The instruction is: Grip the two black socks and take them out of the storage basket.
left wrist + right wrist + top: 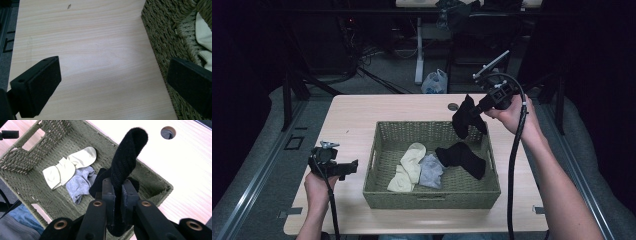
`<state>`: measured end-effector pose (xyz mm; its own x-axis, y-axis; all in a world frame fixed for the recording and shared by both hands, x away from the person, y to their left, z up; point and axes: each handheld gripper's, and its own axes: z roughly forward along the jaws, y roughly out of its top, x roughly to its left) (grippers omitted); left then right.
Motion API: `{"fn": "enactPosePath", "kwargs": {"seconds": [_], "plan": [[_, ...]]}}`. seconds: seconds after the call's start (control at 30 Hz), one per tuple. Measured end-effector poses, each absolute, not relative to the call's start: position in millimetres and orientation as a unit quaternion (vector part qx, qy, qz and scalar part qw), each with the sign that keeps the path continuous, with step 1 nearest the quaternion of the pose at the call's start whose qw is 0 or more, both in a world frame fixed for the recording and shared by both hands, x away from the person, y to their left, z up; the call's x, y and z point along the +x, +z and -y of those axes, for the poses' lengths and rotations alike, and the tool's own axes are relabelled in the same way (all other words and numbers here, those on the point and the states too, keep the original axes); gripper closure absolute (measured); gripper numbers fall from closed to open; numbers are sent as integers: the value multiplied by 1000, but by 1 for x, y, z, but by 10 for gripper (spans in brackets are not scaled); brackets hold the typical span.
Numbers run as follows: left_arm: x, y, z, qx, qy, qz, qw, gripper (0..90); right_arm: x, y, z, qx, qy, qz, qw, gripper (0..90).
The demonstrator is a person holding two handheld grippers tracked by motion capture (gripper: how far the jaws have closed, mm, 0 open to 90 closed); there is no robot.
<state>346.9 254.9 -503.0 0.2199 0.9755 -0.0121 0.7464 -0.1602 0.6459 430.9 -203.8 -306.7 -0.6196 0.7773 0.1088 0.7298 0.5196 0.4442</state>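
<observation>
I have the right gripper (481, 107) clamped on a black knitted sock (466, 116), its jaws narrow on the fabric, raised over the far right corner of the green woven basket (432, 198). A second black sock (462, 157), a cream sock (408, 166) and a grey sock (430, 170) lie inside. My left gripper (112, 82) rests wide open over the pale wooden table (352, 120), left of the basket. I judge this a lift-out; next I carry the sock clear of the rim.
</observation>
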Motion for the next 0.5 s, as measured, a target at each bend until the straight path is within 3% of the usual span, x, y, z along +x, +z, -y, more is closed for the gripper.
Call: {"fn": "enactPosePath", "kwargs": {"seconds": [0.5], "plan": [[347,-503,-255,732,210,-588,273,0,423,-283,236,449,247,-855,76,836]]}}
